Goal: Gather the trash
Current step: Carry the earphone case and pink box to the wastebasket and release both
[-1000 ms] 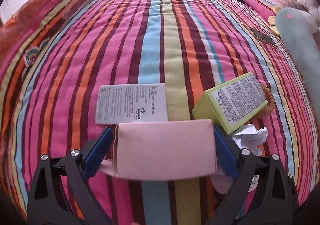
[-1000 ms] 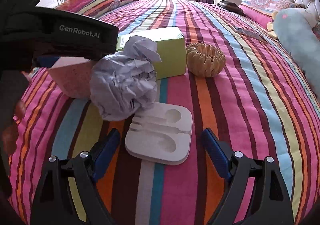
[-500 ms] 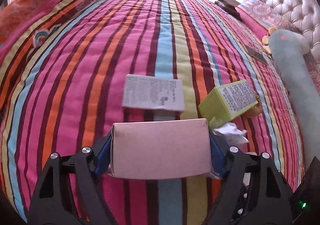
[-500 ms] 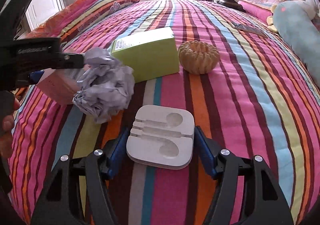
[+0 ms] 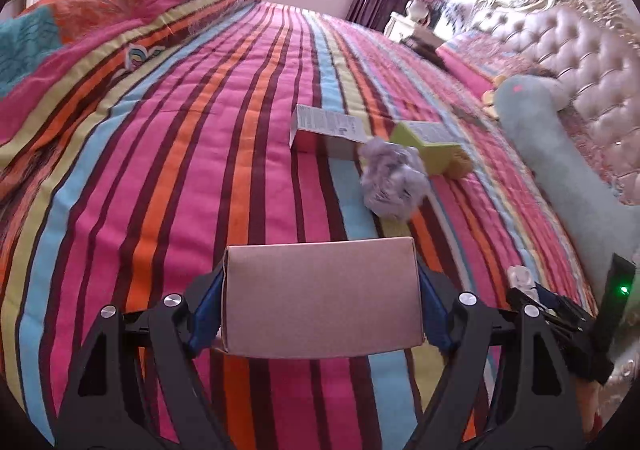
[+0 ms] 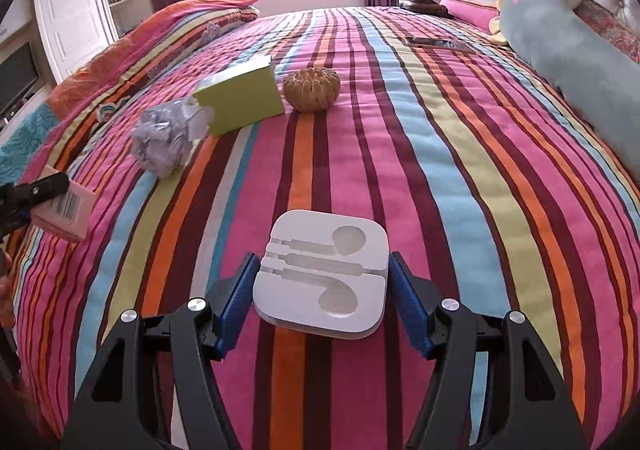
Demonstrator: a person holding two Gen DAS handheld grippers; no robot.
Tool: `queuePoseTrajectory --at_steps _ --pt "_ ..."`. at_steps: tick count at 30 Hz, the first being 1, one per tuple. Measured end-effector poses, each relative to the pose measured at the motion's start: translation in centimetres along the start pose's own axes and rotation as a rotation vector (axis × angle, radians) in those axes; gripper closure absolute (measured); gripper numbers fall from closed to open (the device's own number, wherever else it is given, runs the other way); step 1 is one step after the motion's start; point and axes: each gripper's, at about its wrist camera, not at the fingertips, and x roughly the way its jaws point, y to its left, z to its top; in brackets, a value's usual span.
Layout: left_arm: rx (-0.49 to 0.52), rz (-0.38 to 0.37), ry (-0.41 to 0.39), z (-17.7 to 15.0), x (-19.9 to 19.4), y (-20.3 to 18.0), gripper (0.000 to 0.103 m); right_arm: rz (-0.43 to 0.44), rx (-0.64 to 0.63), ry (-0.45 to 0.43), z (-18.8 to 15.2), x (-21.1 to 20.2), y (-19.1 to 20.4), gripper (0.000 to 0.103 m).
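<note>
Left wrist: left gripper (image 5: pixel 320 300) jaws clamp pink box (image 5: pixel 322 296), lower centre; keep level | right gripper (image 6: pixel 322 288) jaws squeeze white tray (image 6: pixel 324 270); hold firm

Both hand-held grippers (image 5: pixel 322 304) (image 6: pixel 322 304) clamped, angled downward.

The left tool (image 5: pixel 322 300) now grips the pink box (image 5: pixel 322 296), the right tool (image 6: pixel 322 282) the white earphone tray (image 6: pixel 322 268); both are pulled back from the crumpled paper (image 6: pixel 166 140).
</note>
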Motion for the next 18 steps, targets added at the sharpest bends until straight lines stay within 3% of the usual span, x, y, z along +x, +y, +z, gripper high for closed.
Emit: queuePoseTrajectory --at_steps 6,11,14,18 --pt "0.067 -0.087 -0.155 -4.9 -8.8 -2.1 0.025 0.09 0.029 -0.103 -2.6 -5.8 0.3 0.041" --pt "0.187 -0.149 -0.211 -13.2 -17.7 -4.7 0.025 0.186 -0.045 -0.19 -7.8 -14.0 1.6 0.041" --pt "0.251 -0.138 -0.199 -19.7 -21.4 -5.7 0.025 0.222 -0.085 -0.19 -12.6 -18.0 2.1 0.041" --pt "0.278 -0.138 -0.091 -27.6 -22.6 -6.3 0.025 0.262 -0.074 -0.13 -19.8 -21.1 2.6 0.041"
